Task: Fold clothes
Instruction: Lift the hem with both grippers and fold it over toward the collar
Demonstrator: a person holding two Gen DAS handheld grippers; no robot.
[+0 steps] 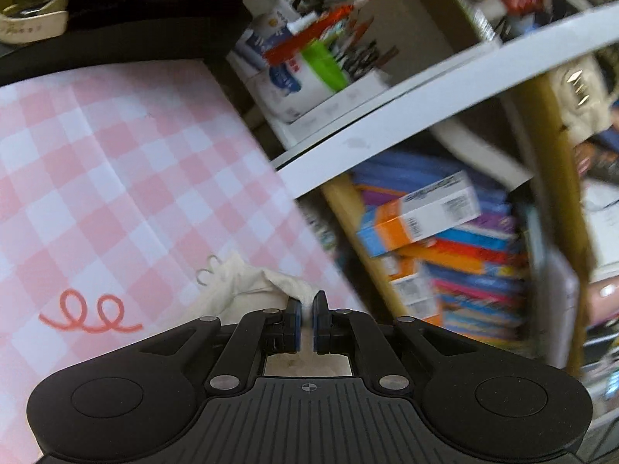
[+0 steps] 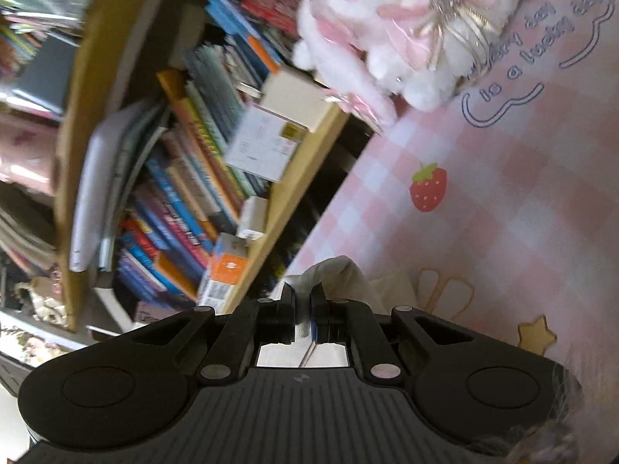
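Note:
In the left wrist view my left gripper [image 1: 306, 301] is shut on a fold of a white garment [image 1: 236, 282], which bunches just ahead of the fingers over the pink checked tablecloth [image 1: 116, 178]. In the right wrist view my right gripper [image 2: 303, 297] is shut on a pale cream-white fold of the garment [image 2: 348, 278], which drapes to the right of the fingers above the pink checked tablecloth [image 2: 503, 212]. Most of the garment is hidden under both grippers.
A bookshelf with coloured books [image 1: 456, 239] and a white shelf board [image 1: 425, 116] stands past the table edge. In the right wrist view the bookshelf [image 2: 185, 178] is at left and a white and pink plush rabbit [image 2: 406, 27] sits at the table's far end.

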